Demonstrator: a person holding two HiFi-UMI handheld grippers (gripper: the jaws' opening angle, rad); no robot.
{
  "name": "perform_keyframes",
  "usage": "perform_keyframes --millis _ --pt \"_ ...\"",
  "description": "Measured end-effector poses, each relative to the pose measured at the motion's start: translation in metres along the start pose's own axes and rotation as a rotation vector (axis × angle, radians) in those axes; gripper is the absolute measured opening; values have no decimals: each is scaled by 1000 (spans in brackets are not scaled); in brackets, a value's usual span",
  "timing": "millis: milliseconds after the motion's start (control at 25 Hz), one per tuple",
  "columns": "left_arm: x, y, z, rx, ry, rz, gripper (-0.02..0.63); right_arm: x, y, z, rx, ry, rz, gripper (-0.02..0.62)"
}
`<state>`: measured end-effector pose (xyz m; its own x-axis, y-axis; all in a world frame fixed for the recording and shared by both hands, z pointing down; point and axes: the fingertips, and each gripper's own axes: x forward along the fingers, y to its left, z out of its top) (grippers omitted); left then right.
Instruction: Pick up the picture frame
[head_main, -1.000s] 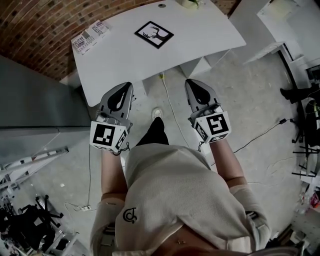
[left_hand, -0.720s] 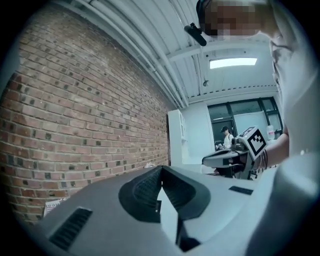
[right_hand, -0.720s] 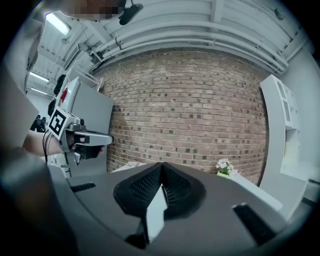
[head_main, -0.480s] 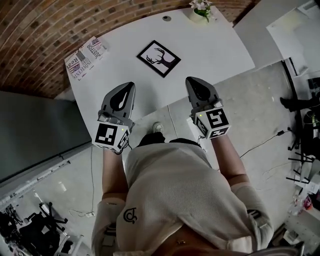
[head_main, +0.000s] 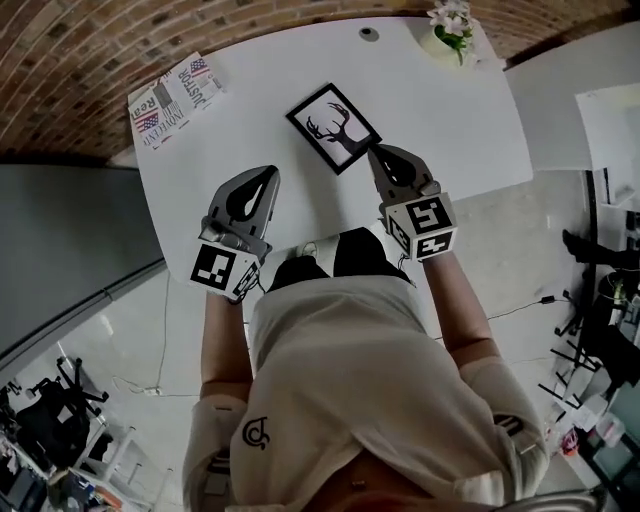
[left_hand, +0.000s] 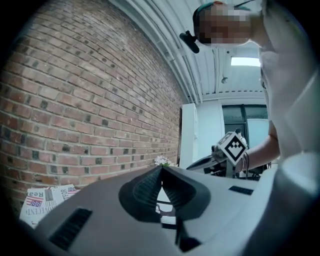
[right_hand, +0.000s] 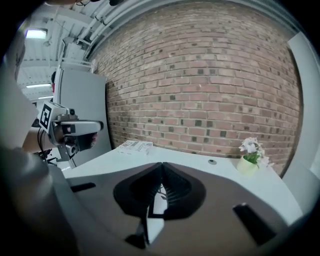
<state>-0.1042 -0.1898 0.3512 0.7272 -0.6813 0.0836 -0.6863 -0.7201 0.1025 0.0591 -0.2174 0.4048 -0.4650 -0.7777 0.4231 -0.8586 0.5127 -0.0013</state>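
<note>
Tabletop (head_main: 440, 110): white, set against a brick wall (right_hand: 200, 90); the person stands at its near edge.
Picture frame (head_main: 333, 127): lies flat on the tabletop, about mid-width, turned corner-on to the person. Black border, white picture with a dark antlered deer head.
Right gripper (head_main: 374, 152): jaws pressed together, nothing pinched between them. In the head view the tip sits at the frame's nearest right corner; I cannot tell whether it touches. In the right gripper view a sliver of the picture shows through the gap below the closed jaws.
Left gripper (head_main: 268, 175): jaws pressed together, empty. It is over the near left part of the tabletop, to the left of the frame and clearly apart from it. It points roughly level, toward the wall.
Marker cubes: one on the back of each gripper, facing up toward the head camera.
Newspaper (head_main: 175, 95): folded, at the far left corner of the tabletop, well apart from the frame.
Flower pot (head_main: 452, 28): small, pale, with white blossoms, at the far right corner near the wall.
Cable hole (head_main: 369, 33): round, near the far edge, between the frame and the flower pot.
Person: light-coloured top, bare forearms, one gripper in each hand.
</note>
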Motion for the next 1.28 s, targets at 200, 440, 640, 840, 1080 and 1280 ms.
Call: perform_keyframes --millis 200,440,640,840,1080,1280 --pt "29 9 -6 0 0 117 12 52 -32 -33 -8 164 130 8" --pt "57 15 -24 -44 6 251 12 98 -63 -84 -43 352 244 66" --pt "72 9 -48 -71 20 334 12 126 -82 -129 -37 502 315 88" --pt "74 3 -64 -90 35 380 11 145 -89 -159 -23 603 320 103" --pt "70 4 -66 -99 23 409 12 154 -92 -174 5 654 276 96" --pt "61 0 -63 -101 3 402 12 155 -97 -175 -1 639 208 69"
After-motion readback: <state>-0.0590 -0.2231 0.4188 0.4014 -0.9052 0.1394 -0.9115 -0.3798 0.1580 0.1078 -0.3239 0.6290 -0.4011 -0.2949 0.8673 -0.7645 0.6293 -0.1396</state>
